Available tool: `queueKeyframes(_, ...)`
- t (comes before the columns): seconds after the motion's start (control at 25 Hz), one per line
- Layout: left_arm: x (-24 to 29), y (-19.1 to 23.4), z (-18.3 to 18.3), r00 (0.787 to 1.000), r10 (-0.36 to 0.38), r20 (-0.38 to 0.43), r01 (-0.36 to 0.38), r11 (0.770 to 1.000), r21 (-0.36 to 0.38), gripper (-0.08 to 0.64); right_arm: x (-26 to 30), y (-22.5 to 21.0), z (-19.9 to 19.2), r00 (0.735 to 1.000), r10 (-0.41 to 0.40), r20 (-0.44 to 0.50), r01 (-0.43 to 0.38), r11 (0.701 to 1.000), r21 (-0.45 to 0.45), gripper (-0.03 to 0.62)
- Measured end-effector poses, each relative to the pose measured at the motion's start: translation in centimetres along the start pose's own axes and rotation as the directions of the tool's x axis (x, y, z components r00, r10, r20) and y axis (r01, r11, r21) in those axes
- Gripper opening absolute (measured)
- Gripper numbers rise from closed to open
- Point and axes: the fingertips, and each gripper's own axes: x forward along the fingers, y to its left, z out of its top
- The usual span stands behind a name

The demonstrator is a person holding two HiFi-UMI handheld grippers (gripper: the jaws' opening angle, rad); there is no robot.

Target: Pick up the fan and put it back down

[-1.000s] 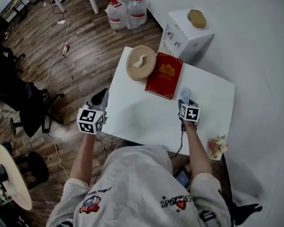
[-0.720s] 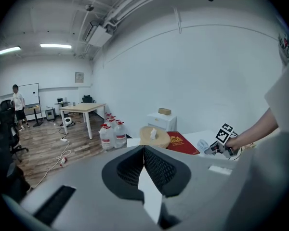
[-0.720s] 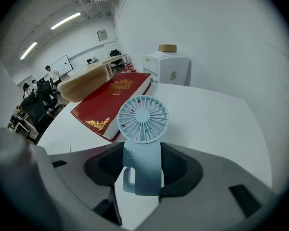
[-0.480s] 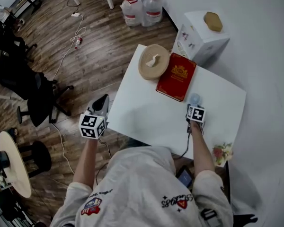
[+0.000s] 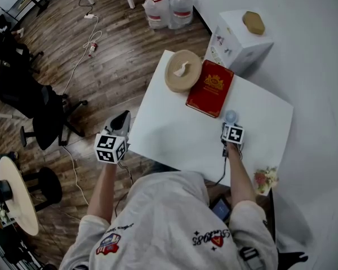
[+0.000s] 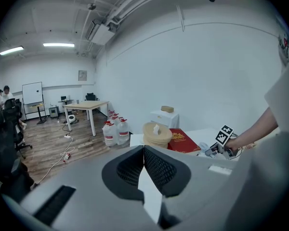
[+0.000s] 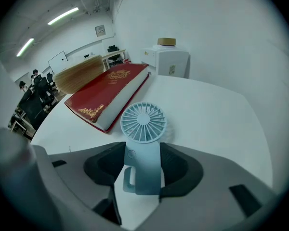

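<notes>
The fingers of the right gripper (image 7: 143, 166) clamp the handle of the pale blue fan (image 7: 143, 123), upright beside a red book (image 7: 111, 93) on the white worktop (image 7: 212, 109), while the left gripper (image 6: 144, 153) stays off it, fingers pressed together, empty.

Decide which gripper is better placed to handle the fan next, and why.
Right: the right gripper grips the fan by its handle over the table; the left gripper is shut, empty, beyond the table's edge.
</notes>
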Motion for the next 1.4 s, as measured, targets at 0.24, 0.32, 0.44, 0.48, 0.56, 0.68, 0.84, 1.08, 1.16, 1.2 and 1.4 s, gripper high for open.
queueKeyframes(0.24,1.0,-0.9,0.0,0.999,-0.041,0.006,0.041,0.999,0.002,0.005,-2.1,-0.6,-0.5,1.000,-0.006,-0.030,0.008,0.998,0.056,0.239)
queueKeyframes(0.32,1.4,-1.4,0.3,0.998,-0.060,0.012,0.060,0.998,0.005,0.005,-3.1,-0.5,0.7,1.000,-0.003,0.017,0.002,0.999,0.053,0.221)
queueKeyframes(0.44,2.1,-2.3,0.9,0.995,-0.093,0.022,0.093,0.996,0.013,0.005,-4.9,-0.1,2.7,0.996,0.014,0.088,-0.018,0.999,0.048,0.191)
queueKeyframes(0.48,2.4,-2.6,1.2,0.994,-0.104,0.027,0.104,0.994,0.017,0.005,-5.6,0.1,3.3,0.993,0.017,0.115,-0.023,0.999,0.048,0.182)
queueKeyframes(0.56,2.9,-3.2,1.9,0.991,-0.127,0.039,0.126,0.992,0.026,0.005,-7.1,0.4,4.7,0.986,0.021,0.167,-0.030,0.998,0.050,0.155)
queueKeyframes(0.68,3.6,-4.0,3.4,0.985,-0.162,0.058,0.159,0.986,0.042,0.005,-9.4,1.0,6.4,0.973,0.029,0.228,-0.042,0.998,0.053,0.107)
queueKeyframes(0.84,4.5,-5.5,5.3,0.974,-0.211,0.080,0.206,0.976,0.066,0.005,-12.8,1.8,8.6,0.945,0.035,0.324,-0.054,0.997,0.048,0.020)
queueKeyframes(1.08,6.0,-7.8,7.5,0.955,-0.280,0.102,0.270,0.958,0.096,0.005,-17.9,2.9,11.7,0.899,0.050,0.435,-0.071,0.997,0.032,0.003)
queueKeyframes(1.16,6.3,-8.5,8.2,0.948,-0.299,0.110,0.288,0.952,0.103,0.005,-20.0,3.2,12.9,0.875,0.050,0.482,-0.064,0.998,0.013,0.003)
queueKeyframes(1.2,6.5,-8.9,8.5,0.945,-0.308,0.114,0.297,0.949,0.107,0.005,-21.1,3.3,13.4,0.859,0.050,0.510,-0.059,0.998,0.001,0.003)
queueKeyframes(1.4,6.9,-10.3,10.6,0.927,-0.346,0.144,0.329,0.935,0.131,0.005,-26.7,3.8,16.1,0.752,0.053,0.657,-0.028,0.998,-0.048,0.003)
